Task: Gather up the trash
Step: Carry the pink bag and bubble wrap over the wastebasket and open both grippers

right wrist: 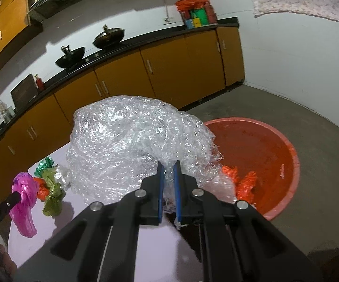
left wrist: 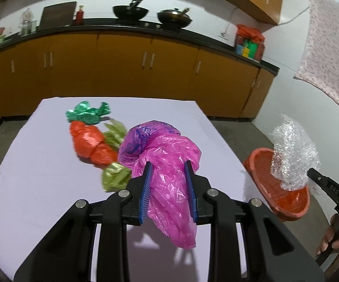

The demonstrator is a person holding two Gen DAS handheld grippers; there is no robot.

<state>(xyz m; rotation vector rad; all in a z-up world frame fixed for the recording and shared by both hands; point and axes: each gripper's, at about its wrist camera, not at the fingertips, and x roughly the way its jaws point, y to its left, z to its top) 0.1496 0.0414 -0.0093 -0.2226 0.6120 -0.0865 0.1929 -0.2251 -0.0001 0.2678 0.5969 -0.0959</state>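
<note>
Our left gripper (left wrist: 168,165) pinches a crinkly pink bag (left wrist: 167,164) above the table (left wrist: 28,164). Our right gripper (right wrist: 168,166), nearly shut, clamps a crumpled bubble wrap (right wrist: 131,141) beside the table, over the round red tub (right wrist: 263,145). Foil wrappers (left wrist: 91,143) lie on the table.

At the right edge of the left wrist view, the right gripper (left wrist: 310,172) bears embossed lettering, seemingly "DAS"; the printing on the pink bag (left wrist: 167,166) is unreadable.
</note>
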